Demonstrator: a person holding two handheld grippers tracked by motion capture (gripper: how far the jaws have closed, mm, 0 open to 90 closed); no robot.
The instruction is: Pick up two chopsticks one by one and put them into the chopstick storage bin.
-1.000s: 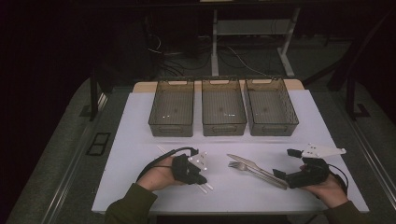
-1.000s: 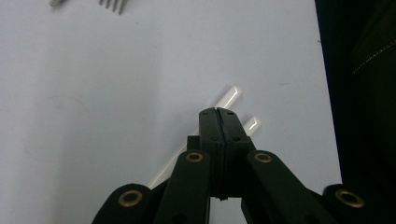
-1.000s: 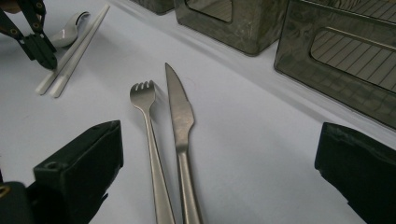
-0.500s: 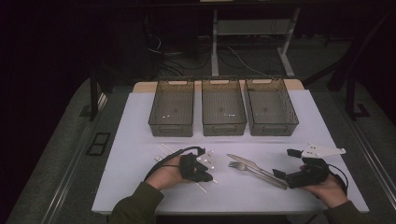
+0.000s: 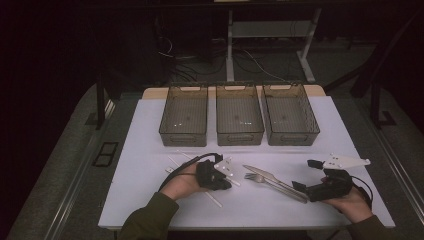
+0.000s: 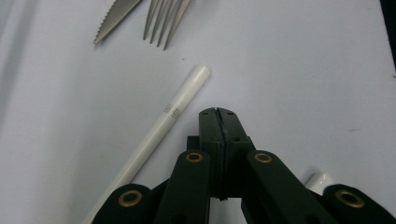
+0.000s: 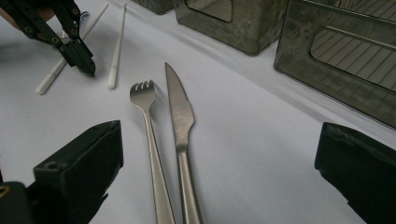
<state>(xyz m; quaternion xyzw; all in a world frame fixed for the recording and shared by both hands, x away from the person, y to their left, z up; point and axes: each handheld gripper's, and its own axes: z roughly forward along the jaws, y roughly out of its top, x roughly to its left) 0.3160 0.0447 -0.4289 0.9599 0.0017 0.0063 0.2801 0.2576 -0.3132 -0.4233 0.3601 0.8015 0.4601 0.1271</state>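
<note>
A steel fork (image 7: 148,130) and knife (image 7: 180,119) lie side by side on the white table, between the wide-apart jaws of my right gripper (image 7: 219,177). In the high view the right gripper (image 5: 306,175) stands open at the handle end of the fork (image 5: 260,178) and knife (image 5: 270,176). My left gripper (image 5: 228,184) is shut on nothing, its tip (image 6: 218,114) just above the table beside a white chopstick (image 6: 163,126). A second chopstick end (image 6: 320,181) peeks out behind the jaws. The knife tip (image 6: 114,21) and fork tines (image 6: 166,21) lie just ahead.
Three dark see-through bins (image 5: 184,115) (image 5: 239,114) (image 5: 290,114) stand in a row at the back of the white tabletop (image 5: 150,130). More white chopsticks (image 5: 175,162) lie scattered left of the cutlery. A bin wall (image 7: 345,56) is close to the right gripper.
The left gripper has slid a little to the right and away from the person, toward the fork tines. The right gripper and the cutlery have stayed put.
</note>
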